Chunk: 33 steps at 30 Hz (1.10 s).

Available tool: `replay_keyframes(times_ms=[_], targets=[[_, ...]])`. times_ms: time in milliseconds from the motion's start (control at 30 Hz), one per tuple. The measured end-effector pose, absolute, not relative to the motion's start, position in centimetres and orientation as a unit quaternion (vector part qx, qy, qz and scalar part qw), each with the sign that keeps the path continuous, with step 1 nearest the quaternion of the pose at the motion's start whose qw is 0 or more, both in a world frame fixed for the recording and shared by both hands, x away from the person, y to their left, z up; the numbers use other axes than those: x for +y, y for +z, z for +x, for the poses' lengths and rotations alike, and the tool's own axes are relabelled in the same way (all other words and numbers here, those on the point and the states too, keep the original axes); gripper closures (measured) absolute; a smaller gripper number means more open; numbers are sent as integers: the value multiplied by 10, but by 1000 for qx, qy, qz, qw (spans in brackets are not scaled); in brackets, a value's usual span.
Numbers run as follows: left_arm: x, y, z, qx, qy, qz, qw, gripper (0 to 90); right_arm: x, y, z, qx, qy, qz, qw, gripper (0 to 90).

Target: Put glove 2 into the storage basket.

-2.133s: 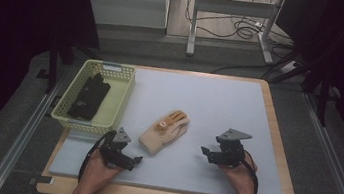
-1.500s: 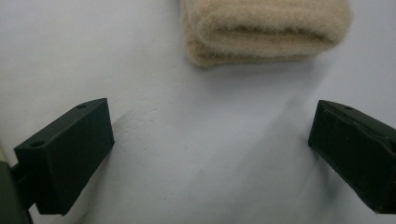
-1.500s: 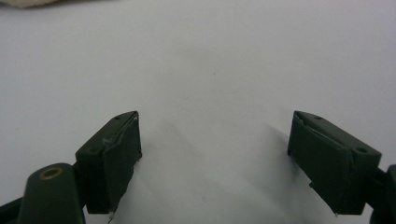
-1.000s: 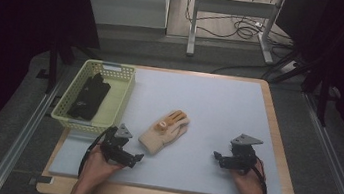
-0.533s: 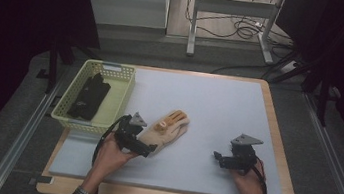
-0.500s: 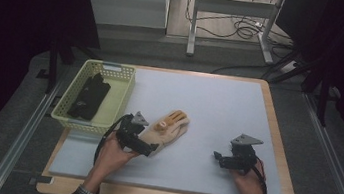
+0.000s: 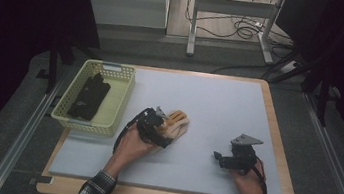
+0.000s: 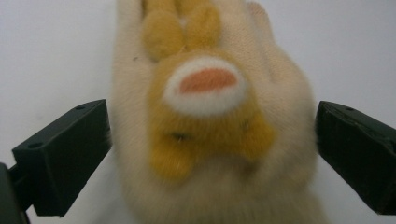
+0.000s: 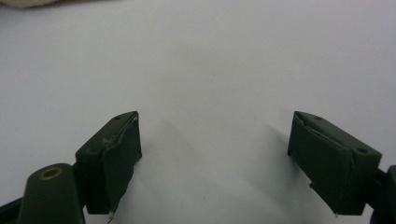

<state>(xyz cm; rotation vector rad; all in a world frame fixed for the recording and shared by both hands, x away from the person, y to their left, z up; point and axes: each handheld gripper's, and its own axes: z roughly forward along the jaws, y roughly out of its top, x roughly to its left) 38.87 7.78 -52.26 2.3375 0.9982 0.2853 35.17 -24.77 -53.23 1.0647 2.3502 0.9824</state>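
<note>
The left gripper [image 8: 210,154] has its jaws spread wide, one on each side of the glove [image 8: 210,116]. In the left gripper view the left jaw's inner face touches or nearly touches the glove's fuzzy edge, and the right jaw stands just beside the other edge; I cannot tell whether either presses in. The glove is cream and plush, with a yellow animal face sewn on: a white muzzle and an orange patch on it. It bears no readable writing or label. Its finger end points away from the gripper, its cuff end runs toward the camera.

In the high view the left gripper [image 7: 156,125] lies over the glove's [image 7: 176,123] near end, with the left hand [image 7: 130,147] behind it. The glove lies flat on the table's [image 7: 219,103] grey mat, left of its middle, closer to the near edge than the far one, just right of the basket [image 7: 122,95].

The right gripper [image 9: 215,158] also has its jaws spread apart, with bare mat between them and nothing held. In the high view it [image 7: 225,159] rests low near the table's near right corner, well apart from the glove, with the right hand [image 7: 247,180] behind it.

The yellow-green basket sits at the table's left edge and holds a black item [image 7: 89,96] that I cannot identify.
</note>
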Motion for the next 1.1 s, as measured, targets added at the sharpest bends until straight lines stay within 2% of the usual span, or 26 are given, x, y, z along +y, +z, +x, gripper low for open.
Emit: replay_keyframes(times_ms=[200,300,367,533,633,800,1100], targets=[[73,-533,393,371,98,881,279,0,-248,-532,352,836,349,379,189,169],[74,-530,390,369,97,880,281,60,-248,-532,352,836,349,379,189,169],[74,-528,389,373,97,879,281,138,-248,-532,352,836,349,379,189,169],[78,-524,386,381,99,874,286,412,-248,-532,352,836,349,379,189,169],[79,-523,385,387,99,870,290,501,-248,-532,352,836,349,379,189,169],[85,-521,386,394,90,864,301,550,-248,-532,352,836,349,378,189,169],[98,-501,388,402,112,854,312,554,-248,-532,352,836,350,378,188,169]])
